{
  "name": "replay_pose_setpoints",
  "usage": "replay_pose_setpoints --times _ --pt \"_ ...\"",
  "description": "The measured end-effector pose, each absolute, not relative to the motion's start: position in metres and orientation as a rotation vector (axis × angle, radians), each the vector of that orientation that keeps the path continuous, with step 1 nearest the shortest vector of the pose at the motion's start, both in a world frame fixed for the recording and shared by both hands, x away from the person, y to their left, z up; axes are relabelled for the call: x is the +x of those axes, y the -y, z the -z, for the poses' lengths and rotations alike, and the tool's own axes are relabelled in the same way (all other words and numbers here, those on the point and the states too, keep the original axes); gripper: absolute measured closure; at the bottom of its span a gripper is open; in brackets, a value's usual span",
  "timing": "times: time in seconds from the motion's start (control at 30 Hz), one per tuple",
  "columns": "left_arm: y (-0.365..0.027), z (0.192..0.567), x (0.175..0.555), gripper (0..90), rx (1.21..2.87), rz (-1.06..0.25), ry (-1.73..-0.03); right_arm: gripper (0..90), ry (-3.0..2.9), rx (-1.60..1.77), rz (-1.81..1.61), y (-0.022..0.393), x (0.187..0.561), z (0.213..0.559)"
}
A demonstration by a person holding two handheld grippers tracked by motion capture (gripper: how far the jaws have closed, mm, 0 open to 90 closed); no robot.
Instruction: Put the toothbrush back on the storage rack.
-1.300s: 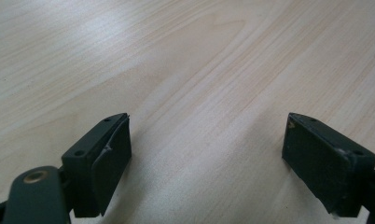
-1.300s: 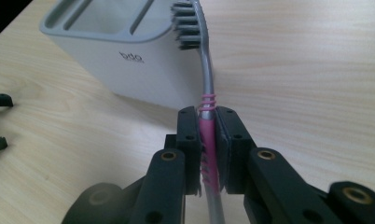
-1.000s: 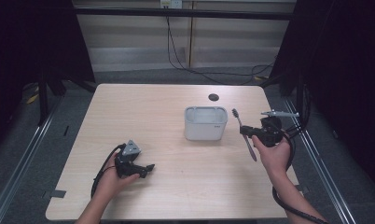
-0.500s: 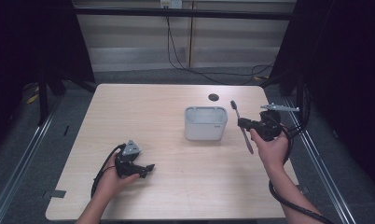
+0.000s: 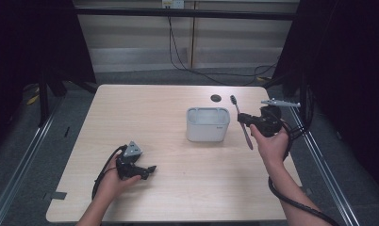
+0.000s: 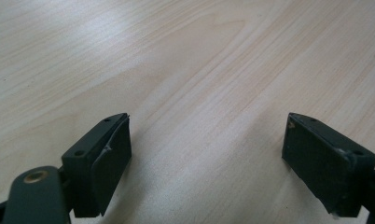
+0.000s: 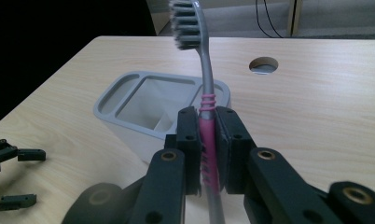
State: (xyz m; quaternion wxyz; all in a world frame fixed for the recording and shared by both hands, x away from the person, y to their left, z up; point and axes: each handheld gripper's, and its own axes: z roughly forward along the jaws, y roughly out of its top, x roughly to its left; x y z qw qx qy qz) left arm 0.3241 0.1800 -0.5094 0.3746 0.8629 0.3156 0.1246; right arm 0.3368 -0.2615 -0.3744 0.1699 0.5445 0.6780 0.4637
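Here the right gripper's (image 7: 207, 154) fingers (image 7: 188, 149) clamp the toothbrush (image 7: 205, 98) (bristles up); left gripper's (image 6: 206, 158) fingers gape wide.

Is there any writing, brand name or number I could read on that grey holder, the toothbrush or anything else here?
Grey holder: a small dark mark low on its front wall, too small and blurred to read.
Toothbrush: no lettering visible.
Table: none.
No other readable text.

Lab recording bay, black curtains (image 5: 32, 37), bare wooden table (image 5: 145, 117), trailing floor cables (image 5: 201, 70)
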Motion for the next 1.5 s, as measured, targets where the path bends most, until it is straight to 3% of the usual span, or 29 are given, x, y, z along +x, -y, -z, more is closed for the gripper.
replay_pose_setpoints --times 1.5 --pt "-0.18 0.509 0.324 15.4 2.209 -0.319 -0.808 81.0 -1.839 1.423 -1.448 0.236 0.368 0.356"
